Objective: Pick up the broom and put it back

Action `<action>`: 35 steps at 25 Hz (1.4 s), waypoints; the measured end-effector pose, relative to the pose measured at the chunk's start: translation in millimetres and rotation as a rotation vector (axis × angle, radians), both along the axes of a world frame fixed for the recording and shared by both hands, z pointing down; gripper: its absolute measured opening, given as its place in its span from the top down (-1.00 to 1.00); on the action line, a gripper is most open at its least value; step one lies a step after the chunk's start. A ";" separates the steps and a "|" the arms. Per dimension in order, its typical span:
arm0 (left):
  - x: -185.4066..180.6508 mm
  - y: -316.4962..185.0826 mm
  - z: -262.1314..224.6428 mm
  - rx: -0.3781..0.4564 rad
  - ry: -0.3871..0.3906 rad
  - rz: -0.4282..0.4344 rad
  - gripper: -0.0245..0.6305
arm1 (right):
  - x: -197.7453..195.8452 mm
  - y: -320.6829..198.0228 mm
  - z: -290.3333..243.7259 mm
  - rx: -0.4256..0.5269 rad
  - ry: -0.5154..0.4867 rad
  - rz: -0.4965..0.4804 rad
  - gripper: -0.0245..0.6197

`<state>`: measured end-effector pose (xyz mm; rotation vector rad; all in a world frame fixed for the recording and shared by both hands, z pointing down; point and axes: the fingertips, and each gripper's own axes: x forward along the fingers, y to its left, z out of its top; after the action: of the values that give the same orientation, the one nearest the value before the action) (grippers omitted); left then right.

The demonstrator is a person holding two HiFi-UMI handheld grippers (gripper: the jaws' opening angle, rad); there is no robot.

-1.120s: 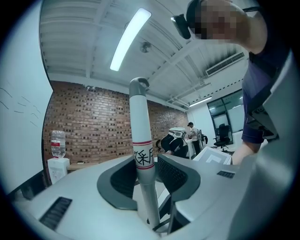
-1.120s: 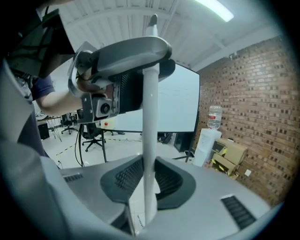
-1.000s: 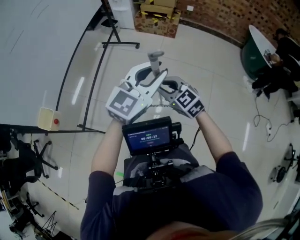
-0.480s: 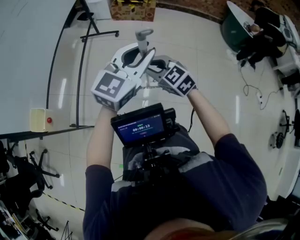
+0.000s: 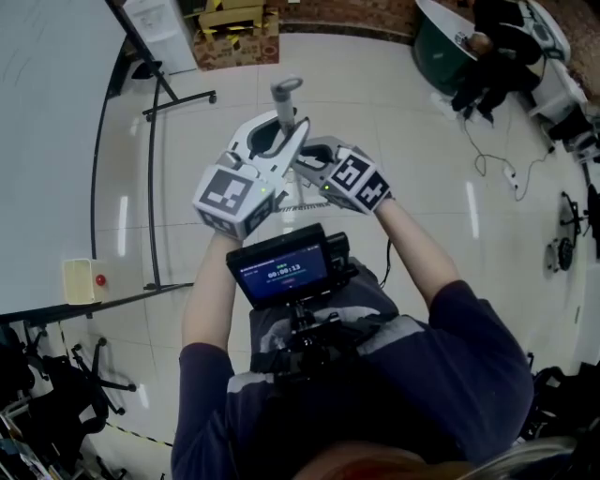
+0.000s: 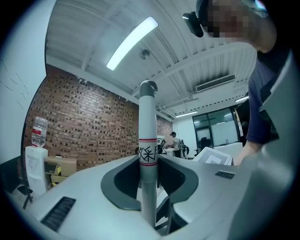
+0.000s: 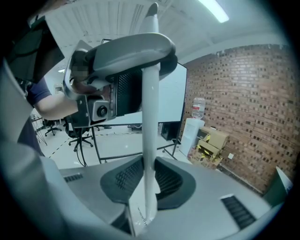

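The broom's grey handle [image 5: 284,96] stands upright in front of the person, its capped top above both grippers. In the left gripper view the broom handle [image 6: 147,117] carries a white label with red bands and runs up between the jaws. My left gripper [image 5: 284,141] is shut on it, and so is my right gripper [image 5: 311,171], just below and beside the left. The right gripper view shows the pale broom handle [image 7: 150,122] pinched between dark ribbed pads, with the left gripper [image 7: 126,56] clamped higher up. The broom's head is hidden.
A whiteboard [image 5: 47,122] on a black stand [image 5: 153,169] fills the left. Cardboard boxes [image 5: 234,36] and a water dispenser [image 5: 159,21] sit by the brick wall at the top. A person sits at a green table [image 5: 441,42] at top right; cables [image 5: 502,173] lie on the tiled floor.
Both grippers keep their hold on the handle and have shifted slightly left in the head view. The floor, stand and boxes have slid across behind them as the person moves.
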<state>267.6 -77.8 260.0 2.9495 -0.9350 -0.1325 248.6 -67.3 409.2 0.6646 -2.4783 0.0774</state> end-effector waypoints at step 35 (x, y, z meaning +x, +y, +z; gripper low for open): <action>117.9 -27.4 11.8 -0.073 -0.047 -0.198 0.64 | 127.6 -19.2 1.5 -0.099 -0.185 -0.252 0.63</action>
<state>385.5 -105.2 271.7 2.7998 -1.2107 -0.0342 376.2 -86.5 410.7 0.3126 -2.6947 0.1705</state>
